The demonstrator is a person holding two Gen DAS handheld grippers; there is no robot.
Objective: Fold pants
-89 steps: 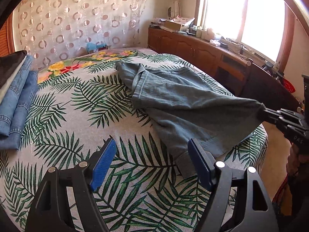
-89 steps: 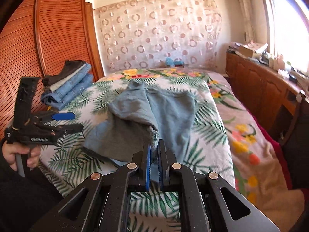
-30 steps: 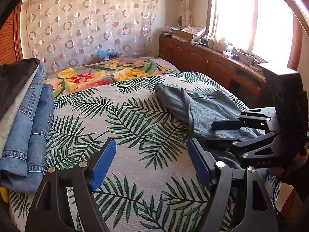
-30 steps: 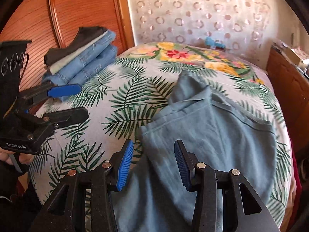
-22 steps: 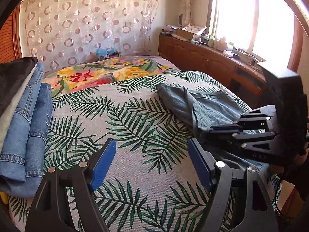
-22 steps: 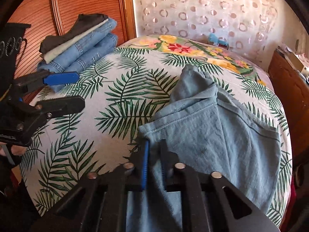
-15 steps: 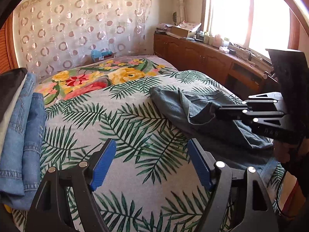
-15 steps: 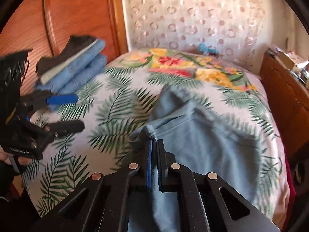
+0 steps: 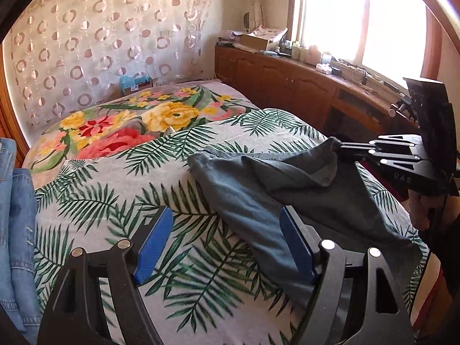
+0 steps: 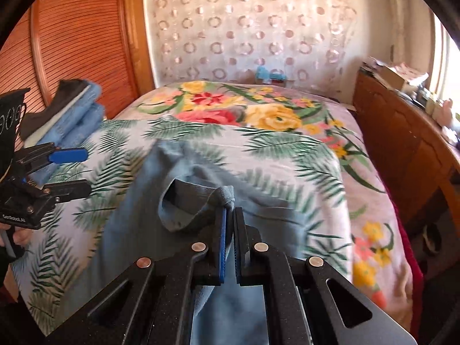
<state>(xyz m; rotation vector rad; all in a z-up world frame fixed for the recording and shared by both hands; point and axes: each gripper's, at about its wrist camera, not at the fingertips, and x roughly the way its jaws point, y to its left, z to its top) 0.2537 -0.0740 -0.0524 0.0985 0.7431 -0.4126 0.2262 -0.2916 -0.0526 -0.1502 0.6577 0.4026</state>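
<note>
Blue-grey pants (image 9: 258,198) lie crumpled on the palm-leaf bedspread (image 9: 115,201), right of centre. My right gripper (image 10: 230,215) is shut on an edge of the pants (image 10: 184,201) and lifts it off the bed; it also shows in the left wrist view (image 9: 342,149) at the right, pinching the cloth. My left gripper (image 9: 227,244) is open and empty, low over the bedspread just left of the pants. It shows at the left edge of the right wrist view (image 10: 69,169), apart from the cloth.
A stack of folded jeans and dark clothes (image 10: 66,109) lies at the bed's left side by the wooden wardrobe (image 10: 72,43). A floral blanket (image 9: 129,120) covers the head of the bed. A cluttered wooden sideboard (image 9: 302,80) runs along the window side.
My right gripper closed on the pants' edge and has raised it, pulling the cloth up and over. My left gripper stayed open and drifted slightly along the bed.
</note>
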